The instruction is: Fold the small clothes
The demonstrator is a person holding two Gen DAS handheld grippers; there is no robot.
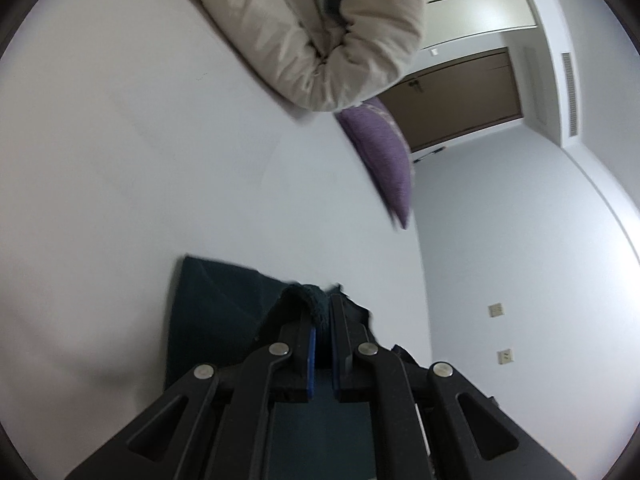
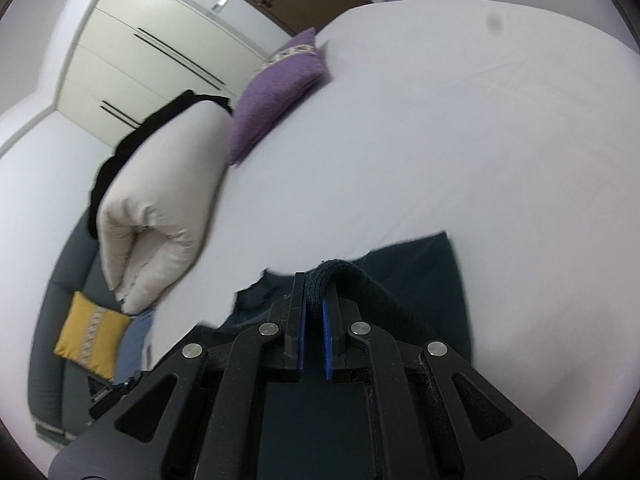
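A small dark teal garment [image 1: 212,312] lies on the white bed sheet [image 1: 140,160]. My left gripper [image 1: 322,308] is shut on a folded edge of it, which bulges out between the blue pads. In the right wrist view the same garment [image 2: 424,276] spreads out to the right of the fingers. My right gripper [image 2: 316,284] is shut on another rolled edge of it, held just above the sheet [image 2: 440,140]. The rest of the garment is hidden under both grippers.
A rolled beige duvet [image 1: 320,32] lies on the bed beyond the garment, also in the right wrist view [image 2: 160,208]. A purple cushion [image 1: 384,160] [image 2: 276,88] sits by it. A grey sofa with a yellow cushion [image 2: 90,336] stands beside the bed. Wardrobe doors [image 2: 132,60] stand behind.
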